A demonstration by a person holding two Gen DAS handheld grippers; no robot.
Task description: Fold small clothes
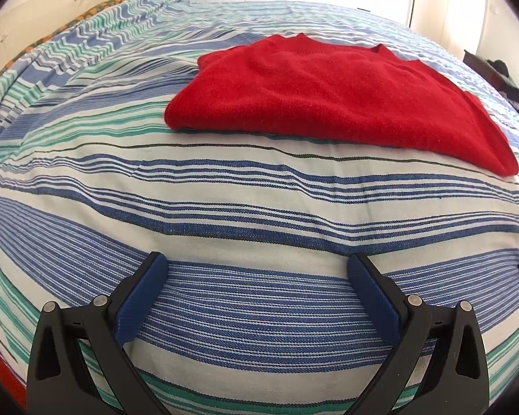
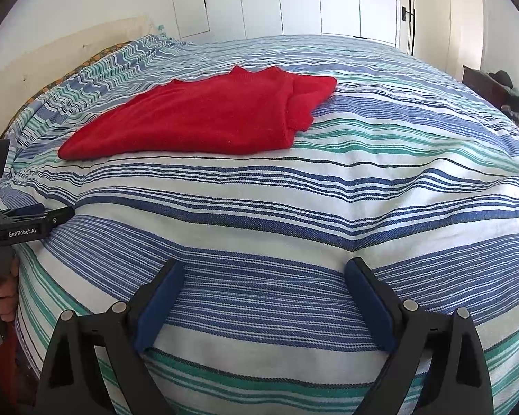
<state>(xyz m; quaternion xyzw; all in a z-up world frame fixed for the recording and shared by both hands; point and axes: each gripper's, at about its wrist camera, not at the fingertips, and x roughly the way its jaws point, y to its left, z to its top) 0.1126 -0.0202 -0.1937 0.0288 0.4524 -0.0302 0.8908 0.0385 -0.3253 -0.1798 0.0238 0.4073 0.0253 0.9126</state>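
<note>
Red sweater [image 1: 328,93] at 12 o'clock on bed [image 1: 259,207], apparently folded; left tongs [image 1: 257,297] and right tongs [image 2: 264,301] wide, empty.

Both wrist cameras look forward, low over the blue, green and white striped bed cover [image 1: 259,186], toward the white cupboard doors [image 2: 301,0]. Both share the folded red knitted sweater [image 1: 328,90], ahead-right of the left hand-held gripper [image 1: 257,276], ahead-left of the right hand-held gripper [image 2: 264,280].
</note>
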